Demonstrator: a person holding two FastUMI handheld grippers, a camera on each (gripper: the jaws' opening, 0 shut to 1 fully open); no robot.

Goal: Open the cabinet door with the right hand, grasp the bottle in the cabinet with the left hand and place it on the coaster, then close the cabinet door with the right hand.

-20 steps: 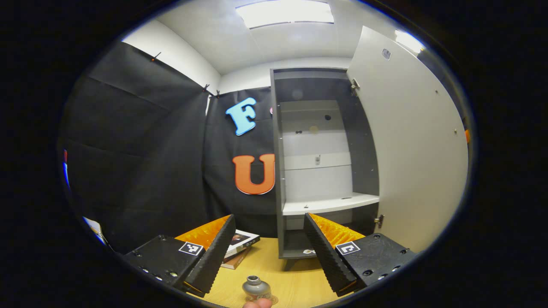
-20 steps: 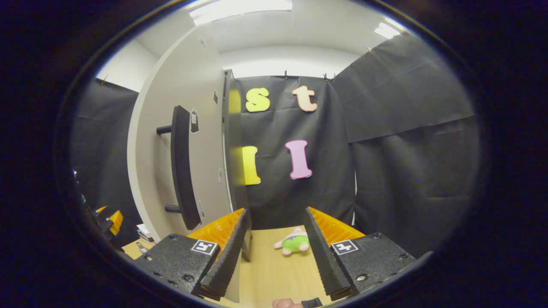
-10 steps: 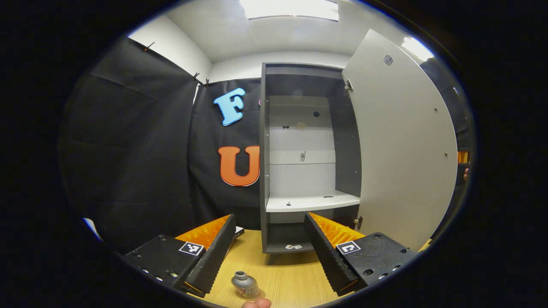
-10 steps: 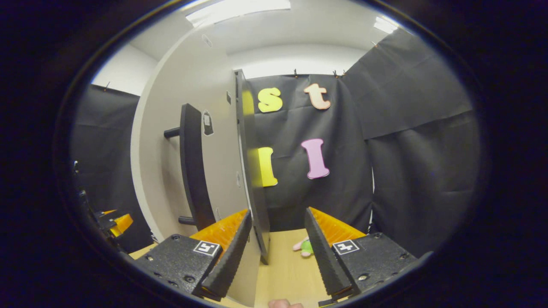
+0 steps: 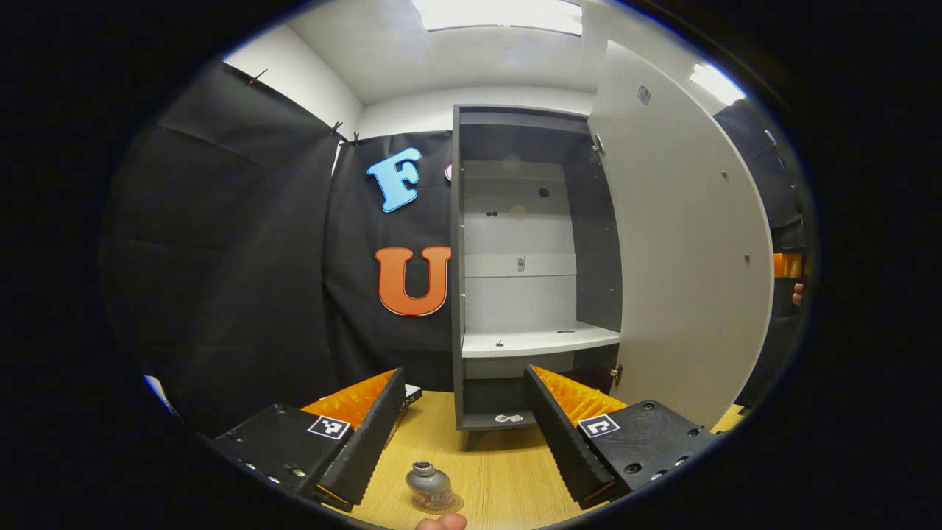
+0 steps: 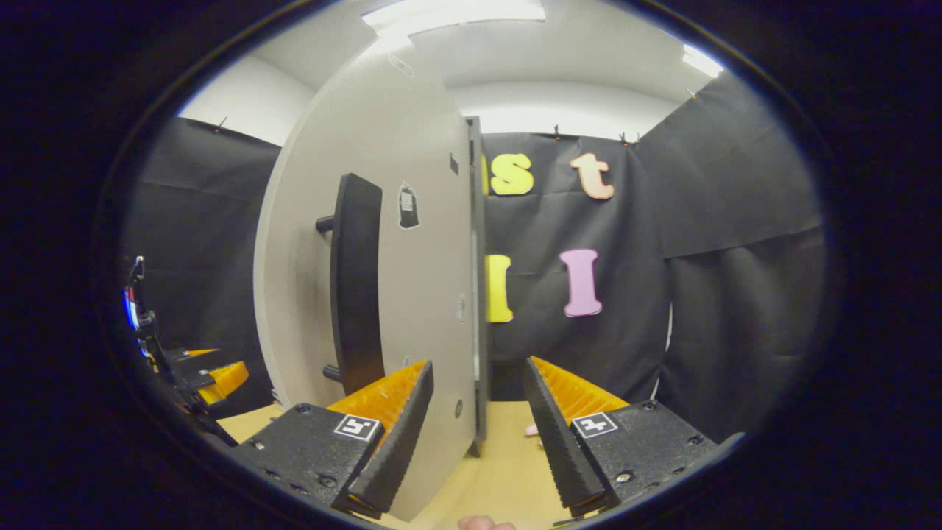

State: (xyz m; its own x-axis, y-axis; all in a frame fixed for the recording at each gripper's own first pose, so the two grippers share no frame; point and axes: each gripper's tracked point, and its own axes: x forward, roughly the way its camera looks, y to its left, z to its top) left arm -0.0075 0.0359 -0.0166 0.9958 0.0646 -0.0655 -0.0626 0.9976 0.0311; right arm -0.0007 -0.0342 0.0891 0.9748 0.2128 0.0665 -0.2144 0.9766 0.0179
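The small grey bottle [image 5: 429, 486] stands upright on the coaster [image 5: 455, 505] on the wooden table, near the bottom of the left gripper view. My left gripper [image 5: 464, 440] hangs open above and behind it, holding nothing. The dark cabinet [image 5: 530, 280] is open, with a bare white shelf [image 5: 541, 341]. Its pale door [image 5: 684, 250] stands out to the right. In the right gripper view the door [image 6: 419, 280] with its black bar handle [image 6: 355, 280] is close. The door's free edge [image 6: 478, 353] lines up between the fingers of my open right gripper [image 6: 471, 434], which do not press on it.
A book [image 5: 411, 393] lies on the table [image 5: 500, 478] left of the cabinet, mostly behind a finger. A pink toy [image 6: 531, 429] peeks out just right of the door. The left gripper [image 6: 213, 375] appears far left in the right gripper view, the right gripper [image 5: 787, 265] past the door.
My right gripper has moved toward the door, whose edge now sits between its fingers and hides most of the toy. My left gripper has drawn back from the bottle.
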